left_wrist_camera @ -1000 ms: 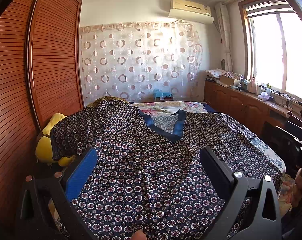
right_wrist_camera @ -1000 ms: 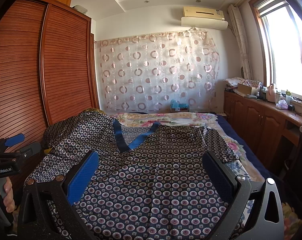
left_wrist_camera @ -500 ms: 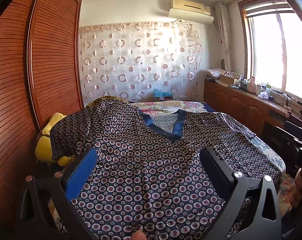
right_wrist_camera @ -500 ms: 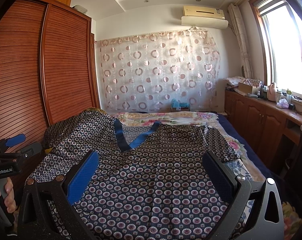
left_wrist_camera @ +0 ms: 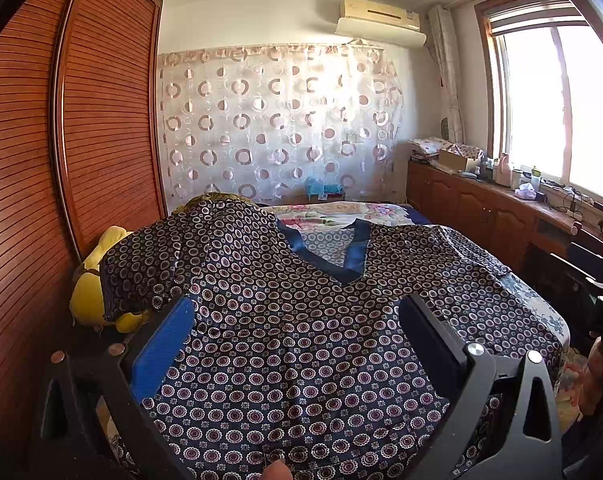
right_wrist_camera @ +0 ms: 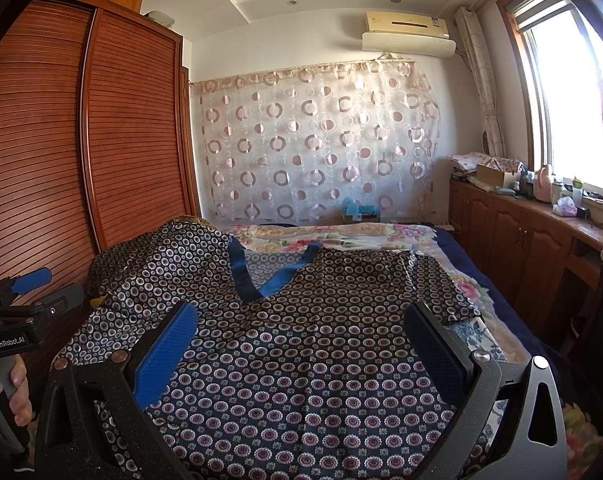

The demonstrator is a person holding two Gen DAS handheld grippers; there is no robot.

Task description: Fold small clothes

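One patterned top [left_wrist_camera: 301,340] lies spread flat on the bed [right_wrist_camera: 341,236], one yellow plush toy [left_wrist_camera: 93,288] at its side. Two grippers, left gripper [left_wrist_camera: 297,344] and right gripper [right_wrist_camera: 301,344], both gaping above it, gripping nothing. Nothing has shifted since a second ago.

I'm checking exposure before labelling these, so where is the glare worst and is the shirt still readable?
Left wrist view: the window is blown out white, yet the patterned shirt stays sharp. Right wrist view: the same window is also clipped, the shirt's print is clear, and the wardrobe bows from fisheye distortion.
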